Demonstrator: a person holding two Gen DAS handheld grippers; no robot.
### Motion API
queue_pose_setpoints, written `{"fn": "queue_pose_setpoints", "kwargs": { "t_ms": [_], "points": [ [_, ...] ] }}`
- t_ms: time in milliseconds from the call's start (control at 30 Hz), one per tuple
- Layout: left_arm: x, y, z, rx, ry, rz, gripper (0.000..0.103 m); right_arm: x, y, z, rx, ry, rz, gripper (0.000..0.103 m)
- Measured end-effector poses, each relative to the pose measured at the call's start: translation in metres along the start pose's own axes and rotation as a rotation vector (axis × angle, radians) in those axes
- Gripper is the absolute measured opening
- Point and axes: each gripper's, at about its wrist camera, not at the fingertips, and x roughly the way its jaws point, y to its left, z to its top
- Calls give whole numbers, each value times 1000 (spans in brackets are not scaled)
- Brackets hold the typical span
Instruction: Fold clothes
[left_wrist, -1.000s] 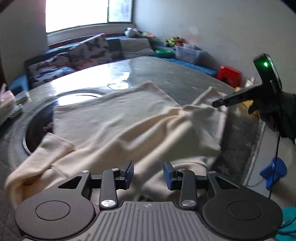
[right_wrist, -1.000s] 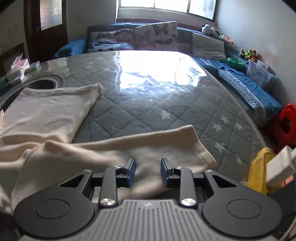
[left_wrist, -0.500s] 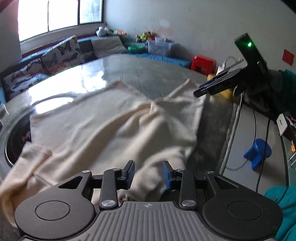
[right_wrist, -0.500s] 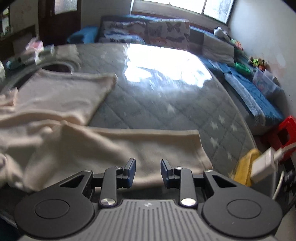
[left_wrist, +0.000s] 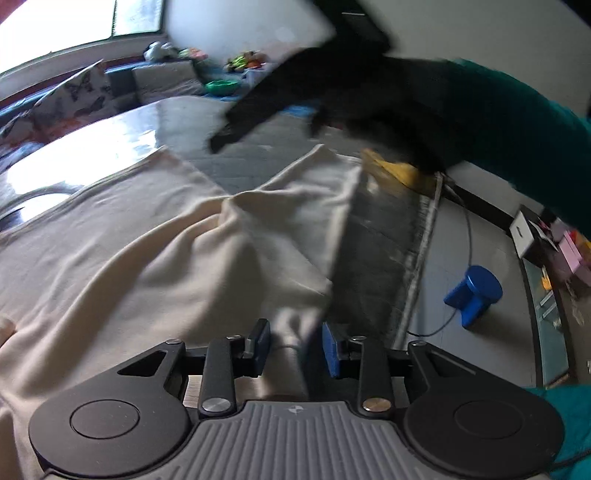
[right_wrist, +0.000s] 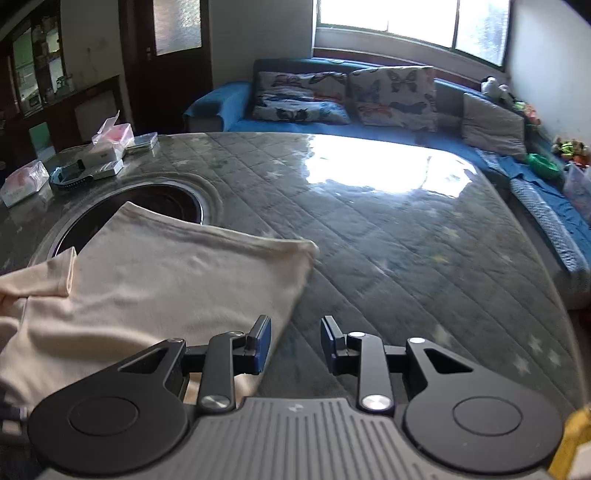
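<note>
Lower centre of the left wrist view, the left claw (left_wrist: 295, 347) now has a bunched corner of the cream garment (left_wrist: 155, 258) between its parted pads; whether they pinch it cannot be told. A second ago it hovered over flat cloth.

The right claw (right_wrist: 295, 345), jaws apart and empty, has swung from the near sleeve to the garment's far corner, at its left pad. Across the left view's upper right it passes as a dark blur.

A fold looks about to start.

Upper left on the worktop (right_wrist: 406, 258), clear packets (right_wrist: 110, 134); contents unreadable.
</note>
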Motion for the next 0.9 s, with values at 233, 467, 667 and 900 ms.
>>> {"fn": "queue_pose_setpoints", "kwargs": {
  "t_ms": [233, 467, 667, 900],
  "points": [
    [-7, 16, 7, -59, -2, -42, 33, 58, 1, 21, 2, 53, -4, 28],
    [-33, 80, 37, -223, -76, 188, 36, 81, -1, 31, -3, 58, -21, 27],
    [-36, 147, 52, -372, -69, 489, 39, 90, -4, 39, 8, 48, -15, 13],
    [-27, 212, 51, -454, -21, 649, 43, 101, -2, 50, 16, 31, -11, 6]
  ]
}}
